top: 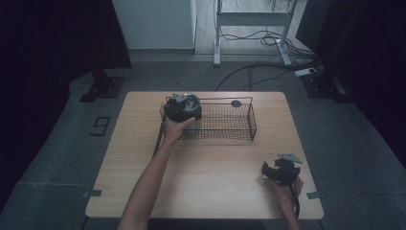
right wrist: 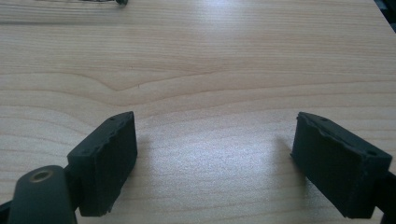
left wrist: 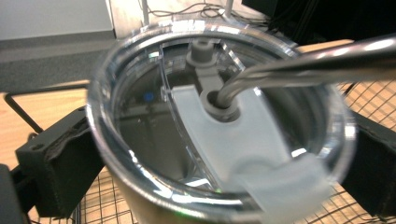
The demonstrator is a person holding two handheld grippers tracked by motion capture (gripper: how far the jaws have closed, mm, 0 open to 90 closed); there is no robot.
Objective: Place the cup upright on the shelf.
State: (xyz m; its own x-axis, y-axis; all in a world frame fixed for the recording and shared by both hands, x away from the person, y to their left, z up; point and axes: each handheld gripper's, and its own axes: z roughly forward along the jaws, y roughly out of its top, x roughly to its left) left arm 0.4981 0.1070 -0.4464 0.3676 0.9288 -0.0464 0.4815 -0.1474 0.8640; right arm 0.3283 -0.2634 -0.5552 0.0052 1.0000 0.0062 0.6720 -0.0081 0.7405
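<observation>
Left gripper view: left gripper [left wrist: 219,154] has its jaws clamped on either side of a tumbler [left wrist: 154,177] with clear lid [left wrist: 140,116] and bent metal straw [left wrist: 299,65], held at the left end of the wire basket [top: 252,120]; looks like the placing step, next move probably lower it inside clear of the rim, then release. Right gripper [right wrist: 215,154] jaws wide apart, holding nothing, resting low at near right corner of the wooden table [top: 215,177]. Dim room, grey floor, cables [top: 258,67] and a desk frame [top: 253,19] behind.
</observation>
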